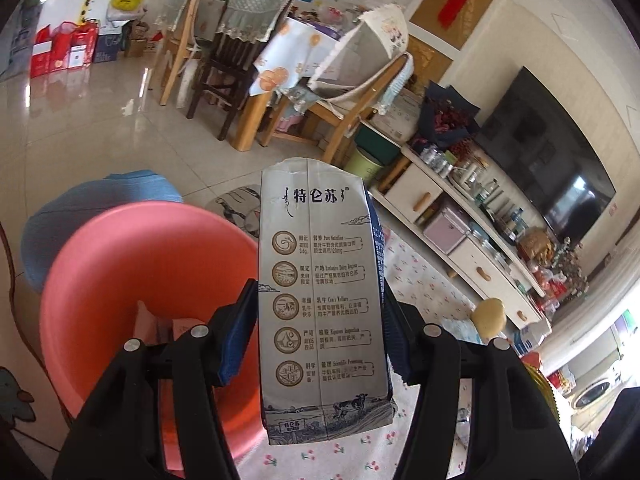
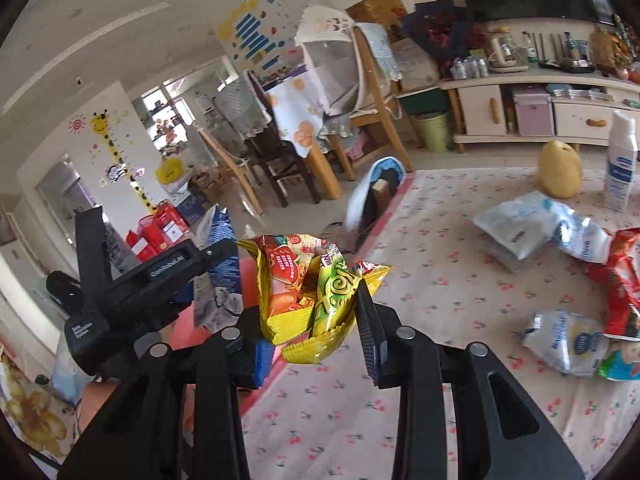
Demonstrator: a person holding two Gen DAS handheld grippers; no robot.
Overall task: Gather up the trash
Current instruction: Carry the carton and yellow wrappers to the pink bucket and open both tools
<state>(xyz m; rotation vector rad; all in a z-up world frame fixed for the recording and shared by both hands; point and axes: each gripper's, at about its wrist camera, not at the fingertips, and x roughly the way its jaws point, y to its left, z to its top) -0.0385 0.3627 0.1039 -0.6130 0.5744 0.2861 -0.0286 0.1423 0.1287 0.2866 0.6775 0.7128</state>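
milk carton (image 1: 324, 304) clamped in the left tool (image 1: 320, 340), long axis running straight away from the camera, sealed top end farthest, beside the pink bin (image 1: 132, 300). right tool (image 2: 308, 328) grips a crumpled yellow wrapper (image 2: 308, 288) above the floral surface (image 2: 440, 288).

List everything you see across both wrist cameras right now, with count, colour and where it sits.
milk carton: 1, grey-white and blue, clamped in the left gripper
pink basin: 1, pink, left of the carton, some items inside
snack wrapper: 1, yellow-green, crumpled in the right gripper
clear plastic bags: about 3, translucent blue-white, on the floral tablecloth
red wrapper: 1, red, right edge
pear: 1, yellow, far side
white bottle: 1, white-blue, upright beside pear
left gripper: black, shut
right gripper: black, shut
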